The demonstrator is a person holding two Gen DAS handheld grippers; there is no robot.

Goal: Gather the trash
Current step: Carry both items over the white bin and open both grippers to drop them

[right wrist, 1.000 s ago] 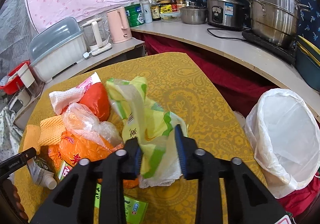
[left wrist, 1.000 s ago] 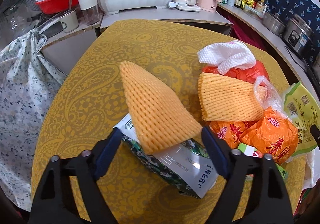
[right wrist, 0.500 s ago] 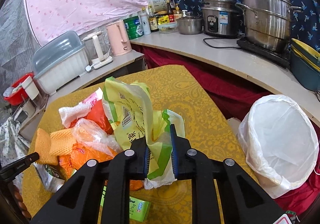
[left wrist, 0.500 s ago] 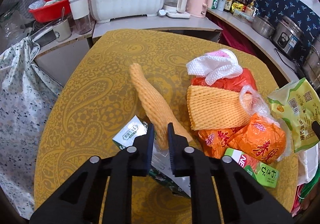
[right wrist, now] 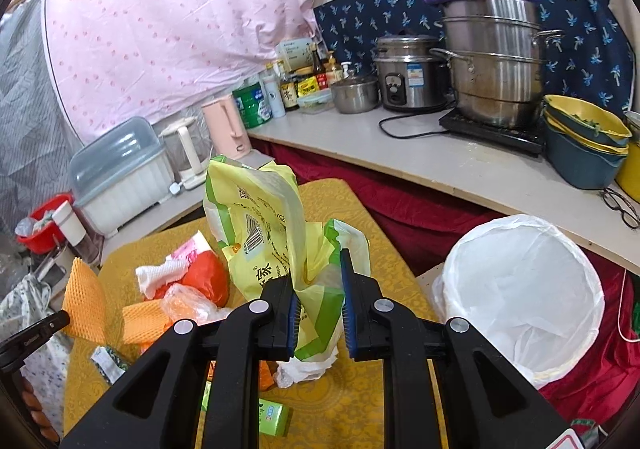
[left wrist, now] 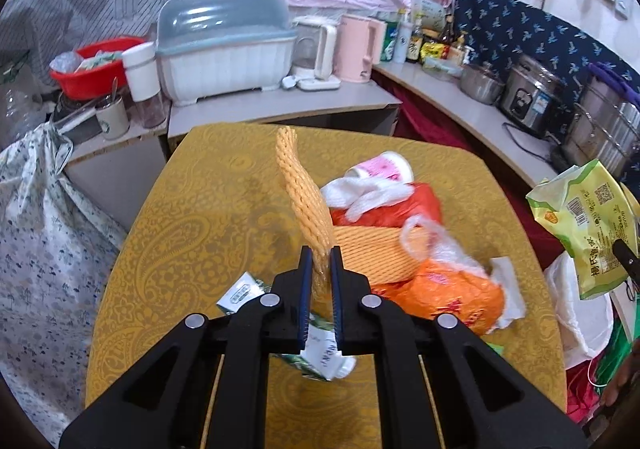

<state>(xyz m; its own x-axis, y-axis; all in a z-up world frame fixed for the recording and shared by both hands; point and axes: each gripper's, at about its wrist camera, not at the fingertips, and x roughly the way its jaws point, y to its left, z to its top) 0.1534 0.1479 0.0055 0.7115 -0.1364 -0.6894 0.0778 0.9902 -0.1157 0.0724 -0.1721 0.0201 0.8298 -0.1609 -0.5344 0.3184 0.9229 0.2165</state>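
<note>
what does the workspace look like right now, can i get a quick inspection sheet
surface: yellow patterned table, trash piled on it
job's things: orange foam net and green snack bag both lifted; white-lined trash bin beside the table
clutter: second foam net, orange bag, red bag, tissue, small green carton
grippers: left gripper shut on the net; right gripper shut on the bag
cables: black cord on counter
surroundings: steel pots, pink kettle, dish box

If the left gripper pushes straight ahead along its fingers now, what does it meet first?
Probably nothing soon: the left gripper, shut on the orange foam net sleeve, points over the bare yellow patterned tablecloth toward the grey counter. Depth is uncertain.
</note>
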